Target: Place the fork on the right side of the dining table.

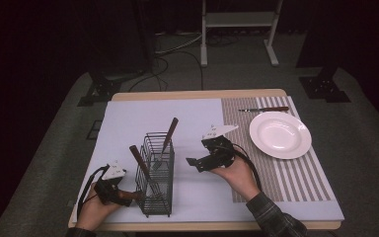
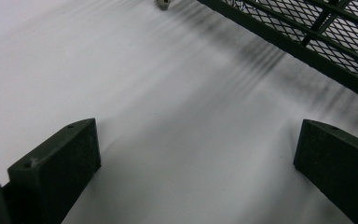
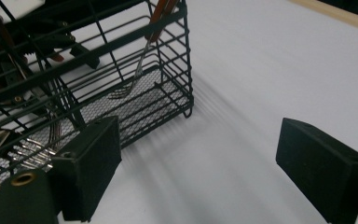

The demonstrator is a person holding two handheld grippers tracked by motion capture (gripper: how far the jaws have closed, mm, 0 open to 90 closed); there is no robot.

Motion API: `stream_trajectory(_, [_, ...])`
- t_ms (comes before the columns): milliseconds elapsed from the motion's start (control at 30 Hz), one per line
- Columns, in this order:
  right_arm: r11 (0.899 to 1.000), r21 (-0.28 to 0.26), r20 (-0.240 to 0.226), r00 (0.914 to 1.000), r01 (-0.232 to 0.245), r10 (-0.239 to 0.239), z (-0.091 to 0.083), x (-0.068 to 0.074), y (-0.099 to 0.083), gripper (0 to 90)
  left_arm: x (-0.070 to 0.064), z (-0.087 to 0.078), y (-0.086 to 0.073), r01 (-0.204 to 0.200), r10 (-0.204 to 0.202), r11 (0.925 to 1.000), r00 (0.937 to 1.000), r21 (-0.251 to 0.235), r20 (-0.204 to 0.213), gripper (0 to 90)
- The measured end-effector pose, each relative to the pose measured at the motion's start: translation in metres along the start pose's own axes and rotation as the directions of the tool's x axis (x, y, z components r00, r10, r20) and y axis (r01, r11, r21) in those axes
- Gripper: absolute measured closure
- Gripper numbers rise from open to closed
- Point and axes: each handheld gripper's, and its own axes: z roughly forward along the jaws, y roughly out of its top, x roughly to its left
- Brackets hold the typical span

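In the high view a black wire caddy [image 1: 156,173] stands on the white mat [image 1: 128,118], toward the near edge of the table [image 1: 197,94]. Two pieces of cutlery with brown wooden handles lean in it: a fork [image 1: 164,142] in the far compartment and a second utensil [image 1: 143,165] in the near one, its head hidden among the wires. The left gripper [image 1: 128,196] sits low just beside the caddy's near left corner, and the right gripper [image 1: 193,163] hovers a little to the caddy's right, pointing at it. A white plate [image 1: 280,134] rests on the striped placemat [image 1: 276,173], with a knife [image 1: 263,109] lying just beyond it.

In the left gripper view the jaws are spread wide with nothing but bare mat between them; the caddy's mesh base [image 2: 317,37] crosses the upper right corner, near but not touching.

In the right gripper view the jaws also stand wide apart and empty. The caddy [image 3: 98,79] is ahead and to the left, and the fork's tines [image 3: 121,92] rest on the mesh floor.

The fork looks light and stiff, its metal neck probably slippery; the wooden handle standing clear above the rim is the better place to pinch, lifting straight up so the tines do not catch the wires
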Motion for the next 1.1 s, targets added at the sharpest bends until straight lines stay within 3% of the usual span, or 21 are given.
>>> stream_trajectory(833, [0.997, -0.083, -0.002, 0.9999, 0.011, -0.011, 0.010, 0.000, 0.041, 12.1, 0.000, 0.000, 0.000, -0.001, 0.001, 1.0000, 1.0000, -0.003, -0.002, 0.0])
stream_trajectory(1100, [0.993, -0.113, -0.004, 0.9999, -0.016, 0.015, 0.017, -0.003, 0.054, 12.8, 0.000, 0.000, 0.000, -0.001, 0.001, 1.0000, 1.0000, -0.003, -0.002, 0.0])
